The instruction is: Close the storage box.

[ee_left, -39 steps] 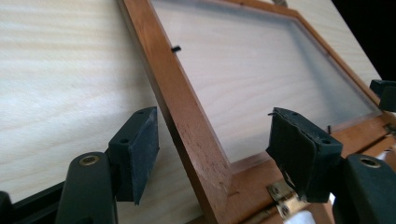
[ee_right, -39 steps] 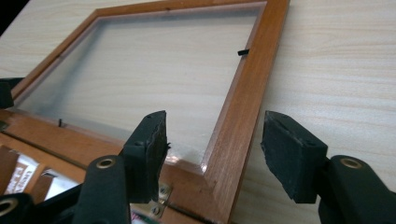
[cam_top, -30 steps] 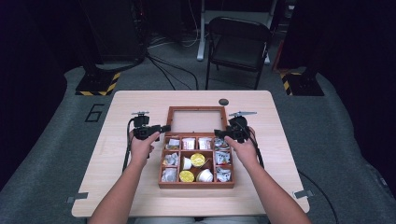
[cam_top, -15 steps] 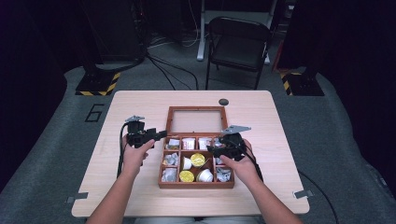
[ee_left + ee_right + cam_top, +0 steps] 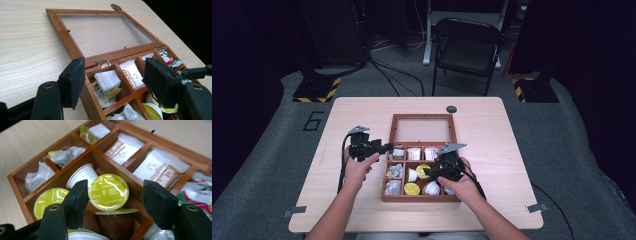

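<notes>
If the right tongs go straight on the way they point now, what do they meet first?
Probably the yellow-lidded capsule that sits between the open jaws of the right tongs, in the wooden box's middle compartment. Depth is unclear, so the brown capsule below could come first.

In the high view the right hand (image 5: 460, 184) and its gripper (image 5: 431, 173) cover the box's (image 5: 388, 168) right-hand compartments — what lies there cannot be told. The sachets (image 5: 413, 153) are too small to read. In the right gripper view the brown capsule (image 5: 116, 223) is cut off below — the print on the packets (image 5: 124, 147) blurs.
</notes>
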### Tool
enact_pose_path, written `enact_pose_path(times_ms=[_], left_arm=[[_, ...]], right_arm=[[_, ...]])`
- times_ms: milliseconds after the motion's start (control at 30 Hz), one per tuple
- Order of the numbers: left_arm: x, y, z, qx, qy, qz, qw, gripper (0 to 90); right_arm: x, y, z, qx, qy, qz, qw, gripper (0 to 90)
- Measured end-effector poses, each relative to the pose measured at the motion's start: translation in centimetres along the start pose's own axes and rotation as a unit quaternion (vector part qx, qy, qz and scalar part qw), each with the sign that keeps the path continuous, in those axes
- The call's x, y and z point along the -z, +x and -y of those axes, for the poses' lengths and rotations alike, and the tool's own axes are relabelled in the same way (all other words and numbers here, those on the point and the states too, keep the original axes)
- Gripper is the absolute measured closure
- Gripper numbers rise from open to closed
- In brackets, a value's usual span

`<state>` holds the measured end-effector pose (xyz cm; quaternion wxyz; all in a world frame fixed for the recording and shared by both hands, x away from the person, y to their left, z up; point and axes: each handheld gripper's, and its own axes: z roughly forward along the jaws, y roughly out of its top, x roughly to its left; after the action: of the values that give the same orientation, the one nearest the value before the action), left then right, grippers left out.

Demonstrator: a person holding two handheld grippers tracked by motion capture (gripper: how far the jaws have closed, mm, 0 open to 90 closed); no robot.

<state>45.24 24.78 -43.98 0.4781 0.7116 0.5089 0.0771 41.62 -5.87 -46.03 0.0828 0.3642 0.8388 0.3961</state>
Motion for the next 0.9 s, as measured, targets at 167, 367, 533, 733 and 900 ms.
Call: enact_pose_path(times_ms=[167,367,533,733,900], left_arm=[[0.3,0.1,0.1,-0.002,-0.005,-0.005,1.0000,34.0],[0.7,0.2,0.2,-0.001,-0.007,-0.009,0.9999,34.0],[1.2,0.4,0.3,0.002,-0.009,-0.010,0.9999,34.0],[1.8,0.4,0.5,0.006,-0.019,-0.013,0.9997,34.0],[2.1,0.4,0.6,0.002,-0.019,-0.016,0.9997,34.0]], right_arm=[[-1.1,0.4,0.3,0.011,0.026,-0.005,0.9996,36.0],[-2.0,0.3,0.3,0.008,0.040,-0.004,0.9992,35.4],[-2.7,0.6,0.2,0.007,0.050,-0.005,0.9987,35.1],[-3.5,0.3,0.2,0.013,0.064,-0.002,0.9979,34.8],[-3.7,0.2,0.0,0.001,0.071,-0.008,0.9975,35.4]])
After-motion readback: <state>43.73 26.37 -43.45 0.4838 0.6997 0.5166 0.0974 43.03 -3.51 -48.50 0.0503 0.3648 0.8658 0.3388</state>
